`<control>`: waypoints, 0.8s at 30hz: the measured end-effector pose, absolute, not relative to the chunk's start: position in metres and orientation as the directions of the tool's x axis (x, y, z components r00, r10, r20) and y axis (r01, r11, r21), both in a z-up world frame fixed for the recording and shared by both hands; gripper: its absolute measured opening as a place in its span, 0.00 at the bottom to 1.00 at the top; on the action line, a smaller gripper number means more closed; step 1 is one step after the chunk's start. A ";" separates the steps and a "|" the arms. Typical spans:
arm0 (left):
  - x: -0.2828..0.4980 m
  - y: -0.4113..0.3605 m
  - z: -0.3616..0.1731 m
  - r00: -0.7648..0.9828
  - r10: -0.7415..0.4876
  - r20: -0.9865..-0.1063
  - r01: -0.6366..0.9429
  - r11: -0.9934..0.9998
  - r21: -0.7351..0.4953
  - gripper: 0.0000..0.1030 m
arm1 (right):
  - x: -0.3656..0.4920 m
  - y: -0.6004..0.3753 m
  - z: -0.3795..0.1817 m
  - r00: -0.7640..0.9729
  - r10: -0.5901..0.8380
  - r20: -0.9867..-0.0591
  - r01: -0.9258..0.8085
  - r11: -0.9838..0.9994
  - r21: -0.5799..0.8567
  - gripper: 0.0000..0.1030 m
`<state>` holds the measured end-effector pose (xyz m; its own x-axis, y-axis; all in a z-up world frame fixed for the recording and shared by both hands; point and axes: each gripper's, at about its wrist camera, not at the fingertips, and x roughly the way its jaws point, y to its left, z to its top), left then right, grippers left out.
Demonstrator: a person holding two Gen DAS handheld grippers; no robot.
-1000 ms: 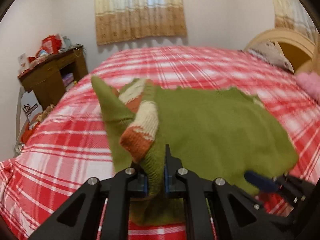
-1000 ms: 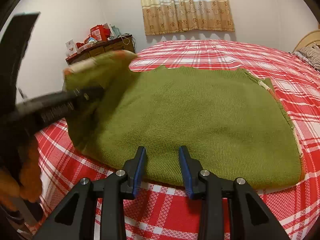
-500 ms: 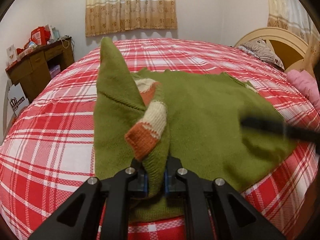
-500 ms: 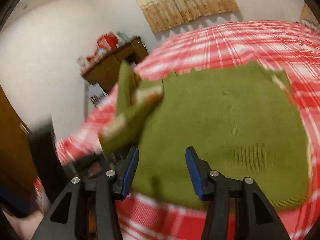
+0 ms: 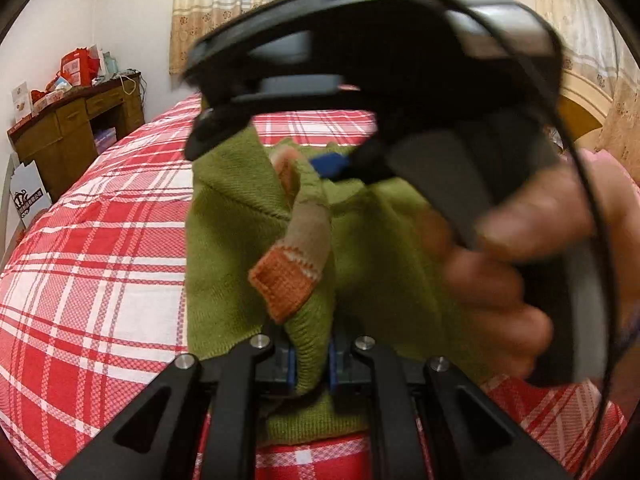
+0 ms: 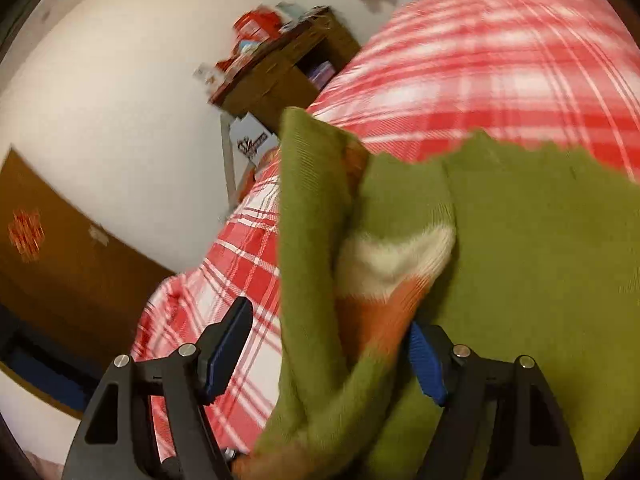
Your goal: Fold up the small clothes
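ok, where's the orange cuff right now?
Left wrist view: the orange cuff hangs just above the shut left gripper, draped on the green sweater. Right wrist view: it sits between the open right gripper's fingers.

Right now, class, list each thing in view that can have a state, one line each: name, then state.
green sweater: partly lifted off the bed, body flat
sleeve cuff: hanging loose, folded over
left gripper: shut on the sweater's edge
right gripper: open, raised sleeve between its fingers
plaid bedspread: spread flat
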<state>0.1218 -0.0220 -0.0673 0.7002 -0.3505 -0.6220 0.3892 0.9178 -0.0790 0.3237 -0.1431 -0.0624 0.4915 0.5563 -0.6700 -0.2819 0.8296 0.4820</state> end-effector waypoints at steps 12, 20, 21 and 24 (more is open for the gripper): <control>0.104 -0.036 -0.054 0.714 -0.379 -0.588 0.423 0.904 -0.069 0.10 | 0.301 -0.150 -0.034 0.643 0.424 -0.638 -0.317 0.906 0.282 0.15; 0.075 -0.096 -0.024 0.676 -0.495 -0.545 0.568 0.822 -0.043 0.10 | 0.278 -0.229 -0.019 0.686 0.344 -0.641 -0.215 0.938 0.273 0.15; 0.073 -0.108 -0.022 0.662 -0.510 -0.550 0.586 0.809 -0.045 0.10 | 0.274 -0.240 -0.019 0.688 0.329 -0.647 -0.198 0.943 0.269 0.15; 0.064 -0.139 -0.023 0.642 -0.528 -0.556 0.625 0.781 -0.020 0.10 | 0.263 -0.271 -0.021 0.690 0.284 -0.666 -0.152 0.956 0.250 0.15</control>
